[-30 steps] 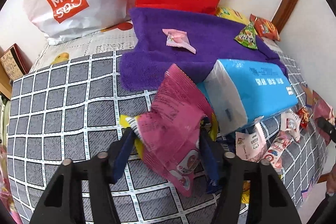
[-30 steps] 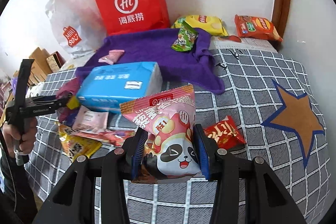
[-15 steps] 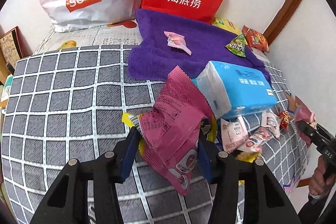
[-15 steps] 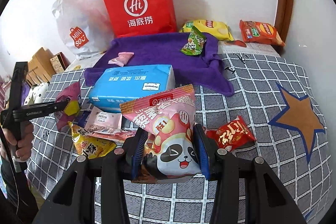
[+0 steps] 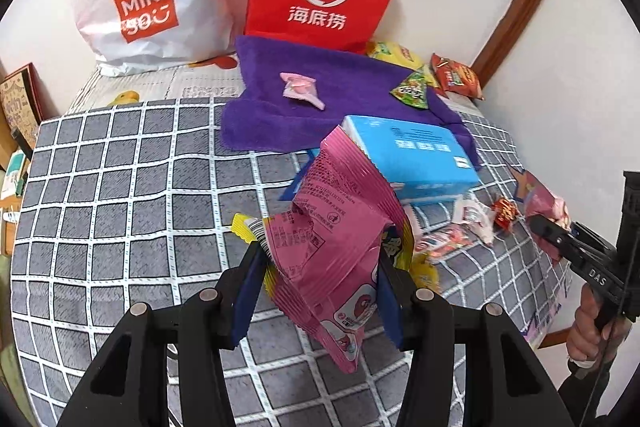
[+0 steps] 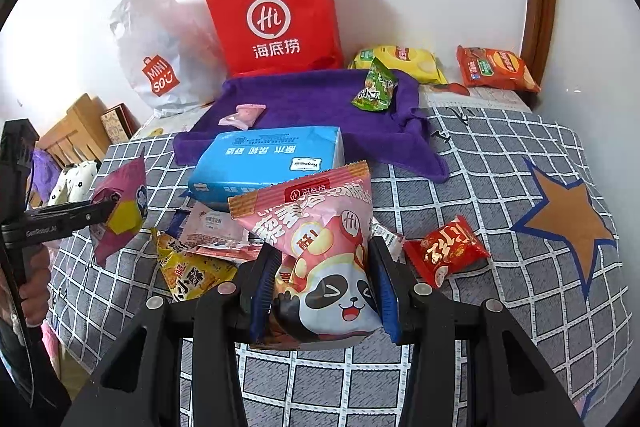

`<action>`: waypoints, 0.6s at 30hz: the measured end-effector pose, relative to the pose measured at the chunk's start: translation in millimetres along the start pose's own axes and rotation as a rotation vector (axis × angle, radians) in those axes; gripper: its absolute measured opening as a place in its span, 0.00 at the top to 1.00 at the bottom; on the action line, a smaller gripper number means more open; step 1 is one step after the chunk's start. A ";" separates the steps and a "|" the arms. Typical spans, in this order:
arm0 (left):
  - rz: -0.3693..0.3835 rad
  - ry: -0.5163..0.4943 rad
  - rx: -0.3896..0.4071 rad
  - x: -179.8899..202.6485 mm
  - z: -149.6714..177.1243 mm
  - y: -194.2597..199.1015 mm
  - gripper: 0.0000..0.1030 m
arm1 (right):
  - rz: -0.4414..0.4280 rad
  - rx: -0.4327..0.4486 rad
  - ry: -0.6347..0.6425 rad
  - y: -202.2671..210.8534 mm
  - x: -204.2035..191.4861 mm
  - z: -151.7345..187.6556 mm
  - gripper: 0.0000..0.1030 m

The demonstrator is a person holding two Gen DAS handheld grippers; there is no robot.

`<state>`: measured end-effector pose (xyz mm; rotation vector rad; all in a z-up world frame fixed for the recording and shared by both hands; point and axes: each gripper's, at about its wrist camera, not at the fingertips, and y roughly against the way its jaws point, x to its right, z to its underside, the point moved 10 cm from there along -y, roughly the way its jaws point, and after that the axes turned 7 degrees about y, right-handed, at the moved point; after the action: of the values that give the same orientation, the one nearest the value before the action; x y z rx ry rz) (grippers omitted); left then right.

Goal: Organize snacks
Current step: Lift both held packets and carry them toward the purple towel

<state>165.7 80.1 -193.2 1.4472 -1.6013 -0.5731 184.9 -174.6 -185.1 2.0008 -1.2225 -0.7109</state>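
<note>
Both packets up off the checked cover (image 6: 500, 187), carry step under way, judged from the lift.

Left gripper (image 5: 320, 283): jaws partly closed, clamped on crumpled pink packet (image 5: 340, 227) at mid-body; top half flops forward, tail hangs below pads. Right gripper (image 6: 324, 291): same narrow gap, pinching panda packet (image 6: 320, 247) across its lower part, puffed top standing up.

Likely drop zone: purple towel (image 6: 312, 107) at far side, in front of red bag (image 6: 272, 19). Already holding pink candy (image 6: 244, 115) and green packet (image 6: 376, 87).

Advice:
- Blue tissue pack (image 6: 268, 163) sits between grippers and towel; go over it high, not through.
- Hanging tail of pink packet could snag on tissue pack; keep clearance.
- Panda packet is air-filled and slick; no extra squeeze, no fast swing.
- Place pink left on towel, panda right, apart from items already there.
- Lower until packet touches towel, then open.

Loose snack pile (image 6: 200, 251) near left remains for later.
</note>
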 end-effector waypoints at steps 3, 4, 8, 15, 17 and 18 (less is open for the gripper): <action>0.022 -0.022 0.007 12.4 1.6 8.2 0.52 | 0.006 0.008 -0.004 4.6 2.0 -1.1 0.57; 0.026 -0.026 0.010 15.4 1.7 10.3 0.52 | 0.007 0.010 -0.005 5.7 3.1 -1.7 0.57; 0.045 -0.044 0.016 30.3 0.3 18.0 0.57 | 0.015 0.024 -0.015 12.4 6.5 -6.3 0.57; 0.075 -0.070 0.008 55.3 -5.6 11.4 0.60 | 0.031 0.057 -0.012 17.5 11.2 -24.2 0.57; 0.081 -0.067 0.004 58.5 -5.9 8.2 0.61 | 0.021 0.064 -0.012 18.0 10.4 -27.3 0.57; 0.082 -0.065 0.001 60.4 -6.2 6.6 0.61 | 0.014 0.065 -0.011 17.7 10.1 -28.7 0.57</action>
<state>171.1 25.3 -166.8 1.3690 -1.7040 -0.5765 200.7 -182.0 -154.5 2.0415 -1.2805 -0.6842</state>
